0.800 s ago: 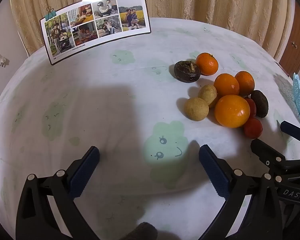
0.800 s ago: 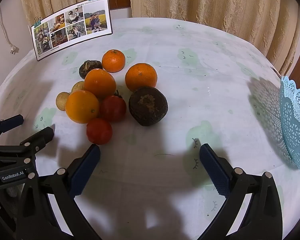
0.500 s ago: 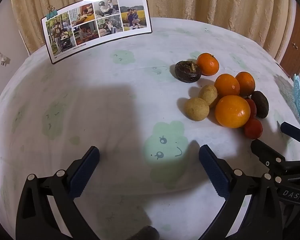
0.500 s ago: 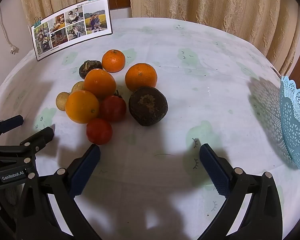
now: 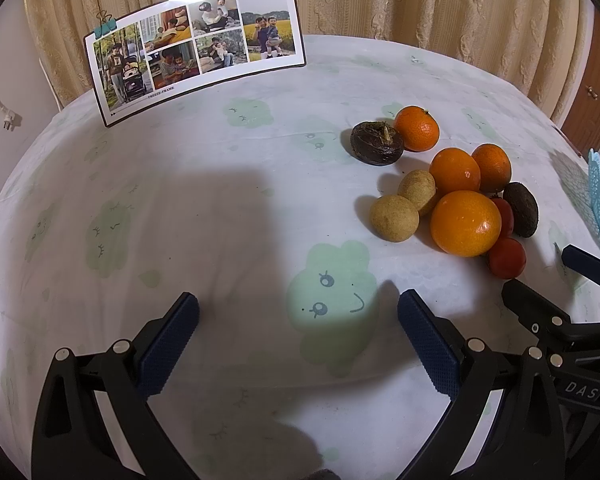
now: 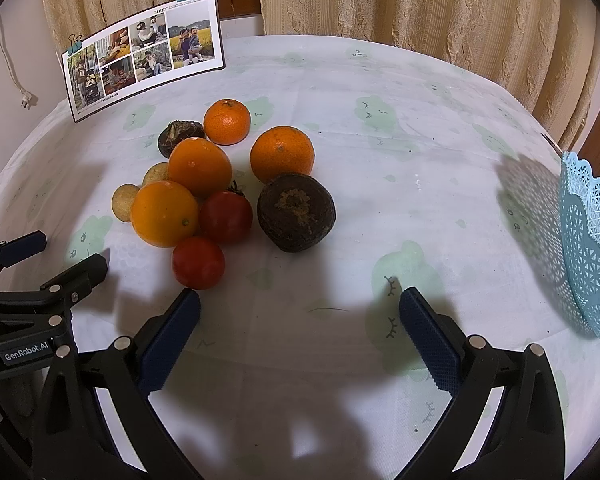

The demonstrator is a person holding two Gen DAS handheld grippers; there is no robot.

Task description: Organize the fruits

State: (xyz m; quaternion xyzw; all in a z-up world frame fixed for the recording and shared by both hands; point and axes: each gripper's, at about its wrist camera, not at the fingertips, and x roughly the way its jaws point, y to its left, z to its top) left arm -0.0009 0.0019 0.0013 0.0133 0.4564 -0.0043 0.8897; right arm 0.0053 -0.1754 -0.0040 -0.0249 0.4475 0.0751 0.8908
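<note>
Fruit pile point(image 6: 224, 184) sits on the table point(image 6: 380, 168) in a loose cluster, toward the left edge in the right wrist view and toward the right edge in the left wrist view.

Contents: four oranges, two red tomatoes, two small tan round fruits, two dark brown fruits.
- Front tomato point(image 6: 198, 263) lies nearest the near edge, just beside the right gripper's left pad.
- Second tomato point(image 6: 225, 216) is largely hidden behind the big orange point(image 5: 465, 223) in the left wrist view.
- Large dark fruit point(image 6: 296, 212) shows its rough stem scar facing the near edge; in the left view only a dark oval sliver of it shows.
- Smaller dark fruit point(image 5: 377, 143) has its stem stub pointing up; partly hidden behind an orange in the right view.
- The fruits are near-round, so no long axis can be read.

Blue lattice basket point(image 6: 588, 248) stands at the right edge, cut off by the frame in both views; its inside cannot be seen.

Left gripper point(image 5: 298, 340): jaws wide, nothing between them, over bare cloth.
Right gripper point(image 6: 300, 336): jaws wide, nothing held.

Photo card point(image 5: 196, 48) stands at the far edge.
</note>
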